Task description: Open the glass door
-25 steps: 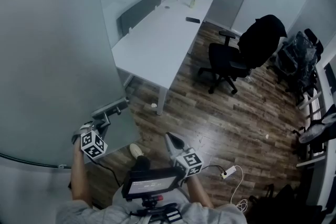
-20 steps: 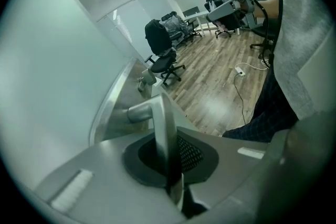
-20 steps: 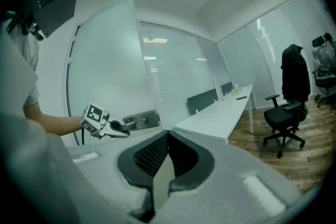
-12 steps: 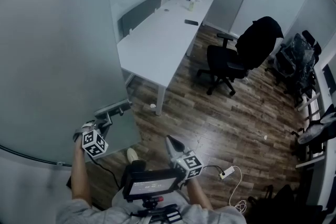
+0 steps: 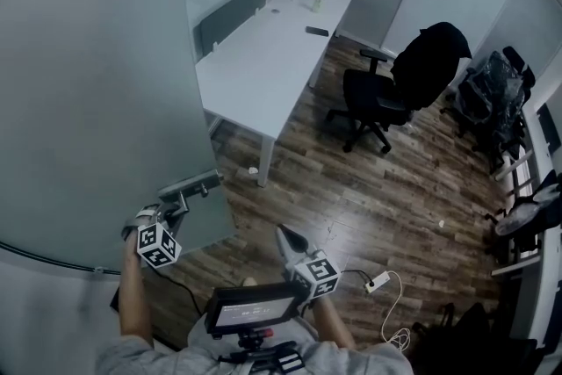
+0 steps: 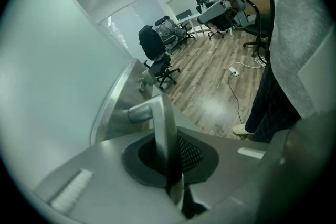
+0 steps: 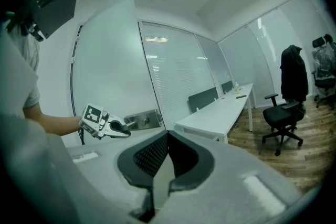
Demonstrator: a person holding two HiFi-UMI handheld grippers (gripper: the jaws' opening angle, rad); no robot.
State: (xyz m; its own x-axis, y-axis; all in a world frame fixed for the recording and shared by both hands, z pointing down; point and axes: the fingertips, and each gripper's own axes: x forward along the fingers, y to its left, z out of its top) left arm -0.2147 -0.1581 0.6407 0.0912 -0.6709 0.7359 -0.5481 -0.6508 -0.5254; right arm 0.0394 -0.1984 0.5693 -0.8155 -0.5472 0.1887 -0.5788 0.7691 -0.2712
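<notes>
The frosted glass door (image 5: 88,83) fills the left of the head view, with a metal lock plate (image 5: 193,185) at its free edge. My left gripper (image 5: 178,206) is shut on the door's silver lever handle (image 6: 157,113), which runs straight between the jaws (image 6: 169,157) in the left gripper view. My right gripper (image 5: 283,233) hangs to the right of the door, shut with nothing in it (image 7: 167,136). The right gripper view also shows the left gripper (image 7: 118,128) at the lock plate (image 7: 142,120).
Past the door stands a long white desk (image 5: 272,57), with a black office chair (image 5: 395,92) draped in a dark jacket beside it. A power strip with a cable (image 5: 378,281) lies on the wood floor. More chairs (image 5: 500,92) crowd the right wall.
My left gripper has shifted slightly with the handle still in it, and the right one has drifted alongside. The shoe seen below the door edge has gone out of sight.
</notes>
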